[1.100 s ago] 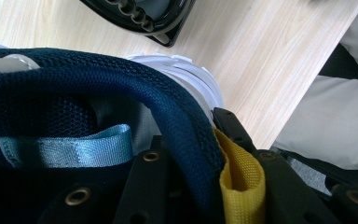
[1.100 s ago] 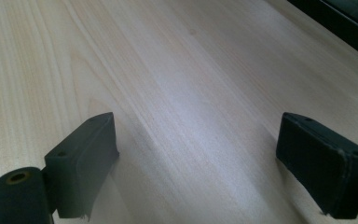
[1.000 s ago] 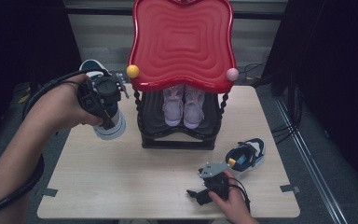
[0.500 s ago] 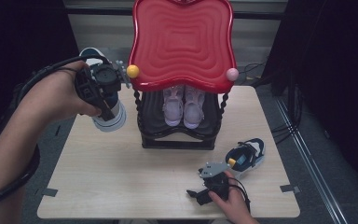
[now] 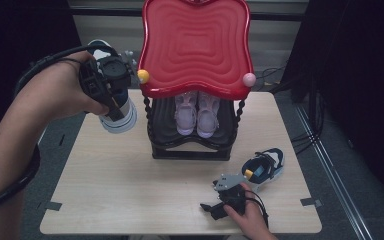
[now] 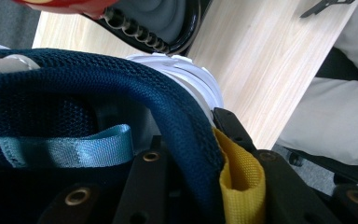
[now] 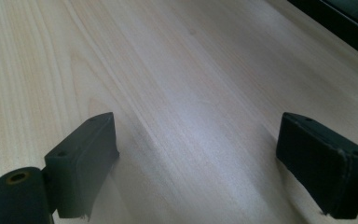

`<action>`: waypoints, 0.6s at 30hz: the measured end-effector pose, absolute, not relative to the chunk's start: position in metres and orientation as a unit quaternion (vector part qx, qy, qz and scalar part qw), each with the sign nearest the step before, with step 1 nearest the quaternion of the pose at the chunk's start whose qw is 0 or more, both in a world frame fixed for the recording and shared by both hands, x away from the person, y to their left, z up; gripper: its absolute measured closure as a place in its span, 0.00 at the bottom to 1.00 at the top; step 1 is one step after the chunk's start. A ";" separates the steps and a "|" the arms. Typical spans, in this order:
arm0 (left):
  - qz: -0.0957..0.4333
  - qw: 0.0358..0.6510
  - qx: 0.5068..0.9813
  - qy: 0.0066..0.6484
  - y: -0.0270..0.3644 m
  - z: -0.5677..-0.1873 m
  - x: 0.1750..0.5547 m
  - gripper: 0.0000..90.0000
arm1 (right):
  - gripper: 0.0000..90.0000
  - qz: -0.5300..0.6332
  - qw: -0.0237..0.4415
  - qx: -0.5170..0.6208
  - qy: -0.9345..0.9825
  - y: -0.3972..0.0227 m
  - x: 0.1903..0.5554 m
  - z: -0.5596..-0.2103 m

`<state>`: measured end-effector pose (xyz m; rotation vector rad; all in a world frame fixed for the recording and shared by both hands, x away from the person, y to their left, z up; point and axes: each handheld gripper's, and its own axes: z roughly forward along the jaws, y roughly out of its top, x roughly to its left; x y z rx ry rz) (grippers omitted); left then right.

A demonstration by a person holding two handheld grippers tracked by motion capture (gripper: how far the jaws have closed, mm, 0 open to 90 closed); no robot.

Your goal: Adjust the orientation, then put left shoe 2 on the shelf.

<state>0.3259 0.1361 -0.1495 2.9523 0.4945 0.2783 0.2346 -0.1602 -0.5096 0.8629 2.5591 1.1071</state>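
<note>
My left gripper (image 5: 111, 92) hangs in the air at the left of the rack, shut on a navy mesh sneaker (image 5: 118, 118) with a white sole. In the left gripper view the black jaws clamp the sneaker's navy collar (image 6: 121, 88) beside its yellow heel loop (image 6: 240, 175); the gripper's point is (image 6: 191, 144). The matching sneaker (image 5: 263, 169) lies on the table at the right. Just in front of it my right gripper (image 5: 219, 206) rests low over the wood, open, with only bare tabletop between its pads (image 7: 200, 154).
A black shoe rack (image 5: 190, 145) with a wavy red top (image 5: 196, 47) stands at the back middle of the wooden table (image 5: 130, 180). A pale pink pair of shoes (image 5: 197, 112) sits on its shelf. Cables run over the floor at the right.
My left hand has lifted the navy sneaker higher beside the rack, up toward the level of the red top. The right gripper has stayed where it was.
</note>
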 end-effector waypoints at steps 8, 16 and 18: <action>0.099 0.058 0.981 0.159 0.131 -0.139 0.327 0.84 | 0.13 0.377 0.111 0.294 0.871 -0.160 0.235 -0.510; 0.105 0.056 0.981 0.153 0.127 -0.127 0.328 0.83 | 0.13 0.377 0.111 0.294 0.871 -0.160 0.235 -0.510; 0.109 0.058 0.981 0.153 0.125 -0.124 0.328 0.84 | 0.13 0.377 0.111 0.294 0.871 -0.160 0.235 -0.510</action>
